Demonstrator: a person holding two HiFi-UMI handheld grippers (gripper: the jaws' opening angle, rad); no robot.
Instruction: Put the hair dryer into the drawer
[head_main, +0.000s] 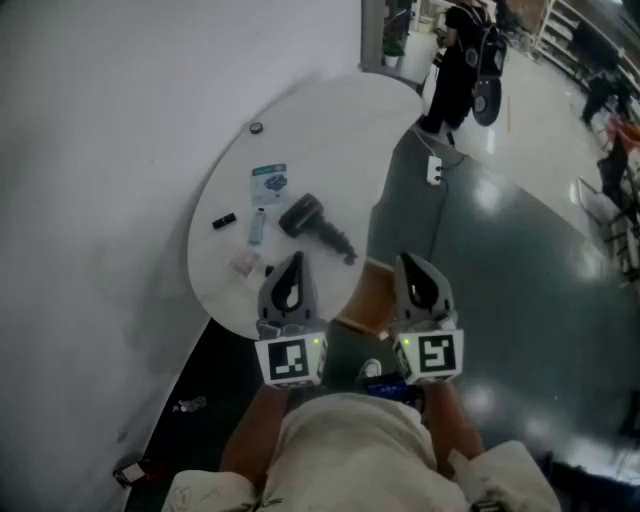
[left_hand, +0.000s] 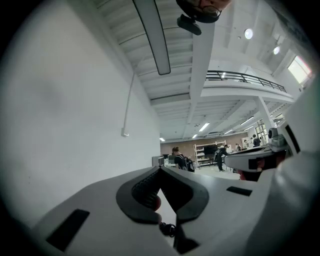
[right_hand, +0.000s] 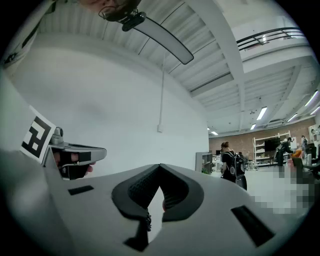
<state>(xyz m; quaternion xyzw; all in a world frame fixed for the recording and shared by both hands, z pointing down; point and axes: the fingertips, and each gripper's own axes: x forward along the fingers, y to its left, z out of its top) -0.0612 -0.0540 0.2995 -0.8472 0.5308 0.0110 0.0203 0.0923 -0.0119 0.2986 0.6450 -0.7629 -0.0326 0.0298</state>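
A black hair dryer (head_main: 312, 225) lies on the round white table (head_main: 330, 130), its handle toward the table's right edge. Both grippers are held level in front of the person, short of the table's near edge and apart from the dryer. My left gripper (head_main: 296, 258) has its jaws closed tip to tip with nothing between them, as the left gripper view (left_hand: 160, 168) shows. My right gripper (head_main: 405, 260) is shut and empty too, seen up close in the right gripper view (right_hand: 160, 166). A brown wooden surface (head_main: 368, 297), perhaps the drawer unit, shows between the two grippers.
Small items lie left of the dryer: a teal packet (head_main: 268, 182), a blue tube (head_main: 257, 226), a black stick (head_main: 224, 221), a clear bag (head_main: 243, 263). A white wall runs along the left. A white plug block (head_main: 434, 170) lies on the dark floor; a person (head_main: 460, 60) stands beyond.
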